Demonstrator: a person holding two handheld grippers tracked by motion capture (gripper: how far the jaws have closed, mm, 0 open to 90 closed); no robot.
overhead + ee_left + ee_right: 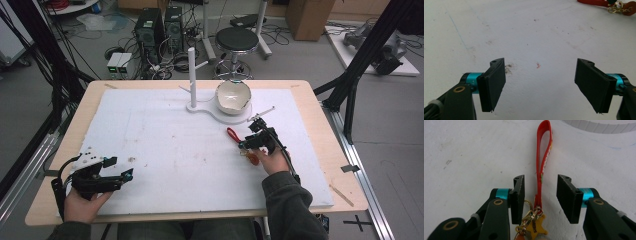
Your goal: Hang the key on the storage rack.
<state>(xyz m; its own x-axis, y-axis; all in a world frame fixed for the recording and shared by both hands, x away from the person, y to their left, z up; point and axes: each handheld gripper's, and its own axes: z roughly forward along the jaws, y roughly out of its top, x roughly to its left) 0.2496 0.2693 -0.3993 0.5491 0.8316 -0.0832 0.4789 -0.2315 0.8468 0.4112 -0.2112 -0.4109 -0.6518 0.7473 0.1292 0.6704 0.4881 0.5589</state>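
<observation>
1. A wooden table point(320, 115) carries a white foam sheet point(165, 150).
2. A black round stool point(236, 39) stands beyond it on grey floor point(390, 130).
3. Computer towers point(159, 27) and cables point(125, 47) lie behind.

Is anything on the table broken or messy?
Yes. The white bowl on its white stand has a jagged, chipped rim, so it looks broken. The white mat has small smudges and stains. The red strap keychain lies flat between the right gripper's open jaws, not hung up.
</observation>
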